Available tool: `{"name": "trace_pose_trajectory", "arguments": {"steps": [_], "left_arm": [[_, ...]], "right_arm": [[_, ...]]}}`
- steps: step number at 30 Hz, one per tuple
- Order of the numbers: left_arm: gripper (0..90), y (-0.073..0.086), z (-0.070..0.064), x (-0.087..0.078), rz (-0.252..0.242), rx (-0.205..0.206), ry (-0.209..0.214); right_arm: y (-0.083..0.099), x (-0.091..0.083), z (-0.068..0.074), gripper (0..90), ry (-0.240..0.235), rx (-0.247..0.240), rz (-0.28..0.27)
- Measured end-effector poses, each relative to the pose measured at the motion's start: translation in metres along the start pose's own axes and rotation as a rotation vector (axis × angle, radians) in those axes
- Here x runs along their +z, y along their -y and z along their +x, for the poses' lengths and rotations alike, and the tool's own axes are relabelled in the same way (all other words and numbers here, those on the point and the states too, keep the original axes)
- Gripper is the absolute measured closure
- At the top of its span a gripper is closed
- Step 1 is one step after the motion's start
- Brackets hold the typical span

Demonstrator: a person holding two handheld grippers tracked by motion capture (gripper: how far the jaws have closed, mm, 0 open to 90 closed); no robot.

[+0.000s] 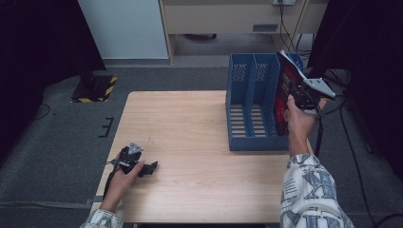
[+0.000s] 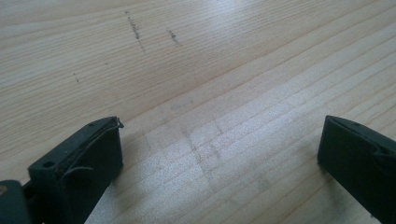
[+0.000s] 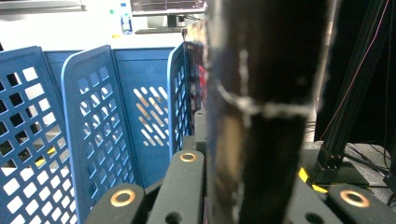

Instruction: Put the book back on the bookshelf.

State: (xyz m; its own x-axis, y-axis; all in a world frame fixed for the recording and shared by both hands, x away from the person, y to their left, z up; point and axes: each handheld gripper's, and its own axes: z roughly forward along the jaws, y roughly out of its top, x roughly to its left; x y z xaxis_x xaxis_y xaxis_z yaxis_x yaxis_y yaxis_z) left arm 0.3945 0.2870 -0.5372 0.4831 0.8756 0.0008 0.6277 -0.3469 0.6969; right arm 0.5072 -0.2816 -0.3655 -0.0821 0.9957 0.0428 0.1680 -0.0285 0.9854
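A blue slotted file rack (image 1: 252,102) stands on the right part of the wooden table (image 1: 190,123). My right gripper (image 1: 298,95) is shut on a dark red and black book (image 1: 285,95), holding it upright over the rack's rightmost slot. In the right gripper view the book's dark spine (image 3: 266,112) rises close between the jaws, with the rack's perforated dividers (image 3: 93,116) to its left. My left gripper (image 1: 151,167) rests on the table near the front left edge. Its jaws stand wide open over bare wood (image 2: 219,135) with nothing between them.
Two rack slots left of the book look empty. A yellow and black striped base (image 1: 97,88) sits on the grey floor beyond the table's left corner. Cables (image 1: 354,142) run along the floor at right, beside dark curtains.
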Motion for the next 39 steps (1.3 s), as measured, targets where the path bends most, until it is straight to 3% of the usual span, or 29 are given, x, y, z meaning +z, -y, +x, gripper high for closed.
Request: {"name": "trace_pose_trajectory", "arguments": {"steps": [13, 17, 35, 39], "left_arm": [[0.0, -0.0001, 0.0, 0.0002, 0.0, 0.0, 0.0], [0.0, -0.0001, 0.0, 0.0002, 0.0, 0.0, 0.0], [0.0, -0.0002, 0.0, 0.0002, 0.0, 0.0, 0.0], [0.0, -0.0002, -0.0001, 0.0002, 0.0, 0.0, 0.0]], "right_arm": [[0.0044, 0.002, 0.0035, 86.9, 0.004, -0.01, -0.011], [0.0067, 0.0029, 0.006, 86.8, -0.005, -0.032, -0.002], [0.0096, 0.0009, 0.0064, 85.3, -0.053, -0.038, 0.016], [0.0092, 0.0011, 0.0061, 86.7, -0.044, -0.045, 0.022]]}}
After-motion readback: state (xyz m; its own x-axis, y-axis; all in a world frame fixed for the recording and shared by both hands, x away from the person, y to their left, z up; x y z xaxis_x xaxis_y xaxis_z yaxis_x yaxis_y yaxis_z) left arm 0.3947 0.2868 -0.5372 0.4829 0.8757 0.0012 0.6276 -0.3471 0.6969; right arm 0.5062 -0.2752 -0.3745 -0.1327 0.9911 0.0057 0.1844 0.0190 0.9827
